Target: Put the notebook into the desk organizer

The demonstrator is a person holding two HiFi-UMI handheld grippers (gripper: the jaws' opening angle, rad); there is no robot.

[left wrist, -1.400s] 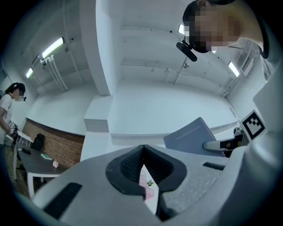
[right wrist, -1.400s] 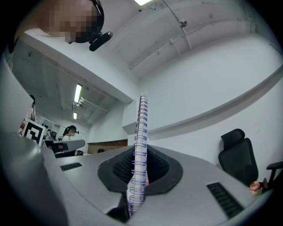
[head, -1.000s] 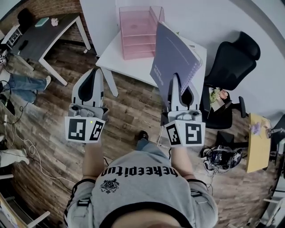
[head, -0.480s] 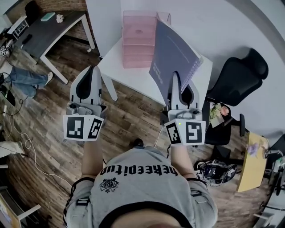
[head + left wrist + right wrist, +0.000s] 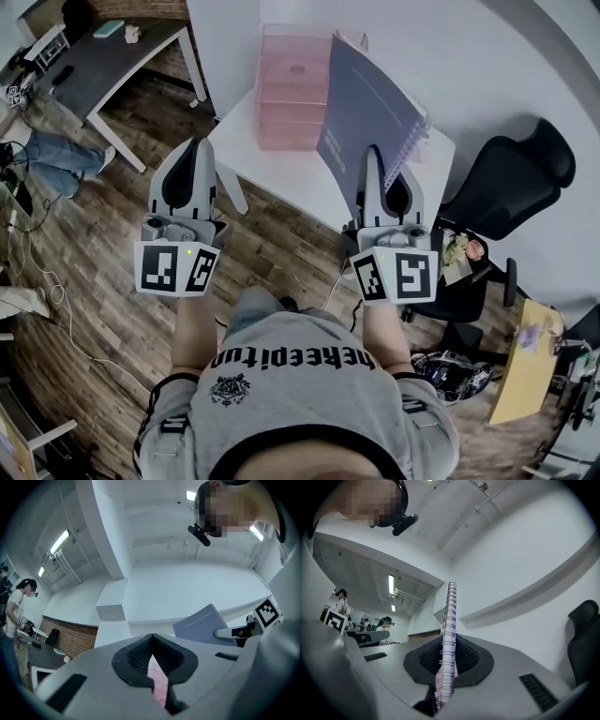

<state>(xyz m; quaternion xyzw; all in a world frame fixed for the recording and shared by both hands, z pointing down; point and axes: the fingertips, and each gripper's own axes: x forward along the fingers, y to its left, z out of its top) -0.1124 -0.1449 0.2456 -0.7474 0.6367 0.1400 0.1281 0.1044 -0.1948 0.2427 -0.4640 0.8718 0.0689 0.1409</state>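
Note:
My right gripper (image 5: 377, 161) is shut on a purple spiral notebook (image 5: 370, 108), which stands tilted up over the white table (image 5: 291, 169). In the right gripper view the notebook's wire spine (image 5: 449, 634) runs edge-on between the pads of that gripper (image 5: 446, 648). The pink translucent desk organizer (image 5: 293, 89), with stacked shelves, stands at the table's far edge, just left of the notebook. My left gripper (image 5: 192, 150) hangs over the wooden floor left of the table; its jaws meet with nothing in them, and the left gripper view shows its tips (image 5: 152, 641) closed before the organizer (image 5: 158, 684).
A black office chair (image 5: 511, 178) stands right of the table. A dark desk (image 5: 103, 56) is at the far left, with a person's legs (image 5: 56, 159) beside it. A yellow side table (image 5: 520, 366) and cables lie on the wooden floor at the right.
Both grippers and the notebook have moved forward toward the white table; the organizer and table now sit nearer. The right gripper keeps its grip on the notebook.

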